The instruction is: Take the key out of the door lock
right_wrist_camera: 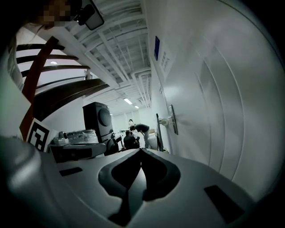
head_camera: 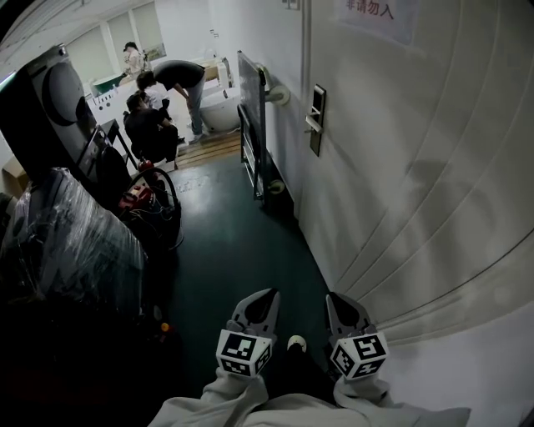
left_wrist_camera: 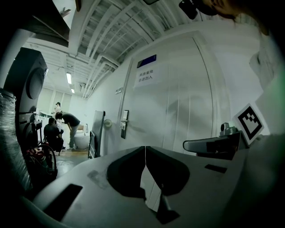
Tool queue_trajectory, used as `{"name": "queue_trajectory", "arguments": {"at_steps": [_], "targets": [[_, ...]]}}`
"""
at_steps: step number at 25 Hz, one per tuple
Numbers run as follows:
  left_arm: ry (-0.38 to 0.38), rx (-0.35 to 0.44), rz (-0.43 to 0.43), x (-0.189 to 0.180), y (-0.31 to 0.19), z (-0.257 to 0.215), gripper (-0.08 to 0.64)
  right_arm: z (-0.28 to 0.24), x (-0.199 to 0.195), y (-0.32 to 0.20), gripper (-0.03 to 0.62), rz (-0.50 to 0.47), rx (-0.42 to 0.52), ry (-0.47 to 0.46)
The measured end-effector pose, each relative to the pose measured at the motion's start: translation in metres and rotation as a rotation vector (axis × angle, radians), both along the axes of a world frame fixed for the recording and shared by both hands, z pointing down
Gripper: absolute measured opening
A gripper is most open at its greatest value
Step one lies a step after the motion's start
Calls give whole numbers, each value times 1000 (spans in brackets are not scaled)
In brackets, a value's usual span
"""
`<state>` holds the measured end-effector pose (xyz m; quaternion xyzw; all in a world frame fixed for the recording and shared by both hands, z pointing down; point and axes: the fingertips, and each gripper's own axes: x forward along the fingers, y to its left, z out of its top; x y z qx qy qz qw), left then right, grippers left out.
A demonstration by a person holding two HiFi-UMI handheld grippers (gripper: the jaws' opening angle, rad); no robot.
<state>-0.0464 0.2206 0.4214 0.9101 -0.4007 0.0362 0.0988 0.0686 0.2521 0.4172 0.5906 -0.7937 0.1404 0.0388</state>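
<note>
While both hang low beside white door (head_camera: 434, 208), my left gripper (head_camera: 267, 295) and right gripper (head_camera: 333, 300) sit pinched closed, nothing between jaws. Well ahead, door lock (head_camera: 315, 117); key too small to make out. Higher on door, paper sign (head_camera: 377, 12), red print ends "请勿入".

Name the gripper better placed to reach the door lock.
Right, probably. The right gripper rides beside the white door, on the same side as the lock plate; the left gripper sits further out over the dark floor. Both are shut, empty and far from it.
</note>
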Motion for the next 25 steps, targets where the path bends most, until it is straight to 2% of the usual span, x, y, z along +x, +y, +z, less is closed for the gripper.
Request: {"name": "queue_trajectory", "arguments": {"at_steps": [8, 14, 19, 25], "targets": [[-5, 10, -33, 26, -90, -4, 14, -5, 31, -88, 52, -14, 8, -3], [3, 16, -48, 45, -140, 1, 14, 1, 49, -139, 52, -29, 8, 1], [12, 9, -69, 54, -165, 8, 14, 9, 56, -167, 52, -55, 1, 2], [7, -17, -93, 59, -169, 19, 14, 19, 60, -172, 52, -76, -19, -11]]}}
